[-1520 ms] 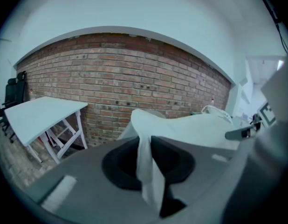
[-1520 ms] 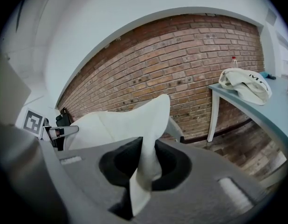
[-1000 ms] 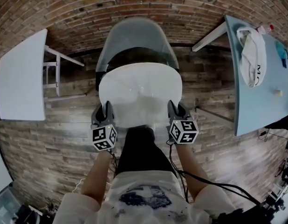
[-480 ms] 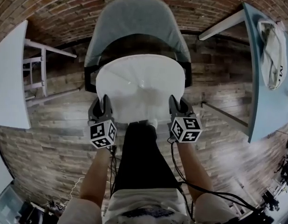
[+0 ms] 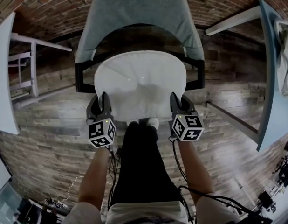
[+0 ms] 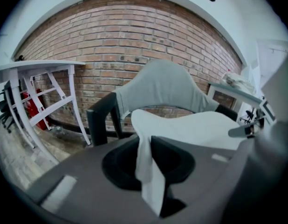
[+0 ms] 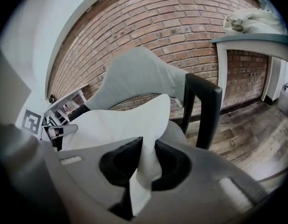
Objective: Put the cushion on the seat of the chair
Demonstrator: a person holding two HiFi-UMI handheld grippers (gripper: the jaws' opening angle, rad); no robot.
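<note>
A round white cushion (image 5: pixel 140 82) hangs flat over the seat of a chair with a pale grey-green back (image 5: pixel 137 14) and black frame (image 5: pixel 83 78). My left gripper (image 5: pixel 103 101) is shut on the cushion's near left edge, and my right gripper (image 5: pixel 177 101) is shut on its near right edge. In the left gripper view a fold of the white cushion (image 6: pixel 148 171) is pinched between the jaws, with the chair back (image 6: pixel 162 90) beyond. The right gripper view shows the same pinch on the cushion (image 7: pixel 144 167) beside the chair's black arm (image 7: pixel 202 108).
A white table (image 5: pixel 4 78) stands at the left with its legs near the chair. A pale blue table (image 5: pixel 274 87) at the right carries a white bundle of cloth (image 5: pixel 286 55). Brick wall behind the chair, plank floor around it. The person's legs stand just before the seat.
Both grippers have come down with the cushion toward the chair seat; the chair now fills more of the head view and the cushion sits lower within its frame.
</note>
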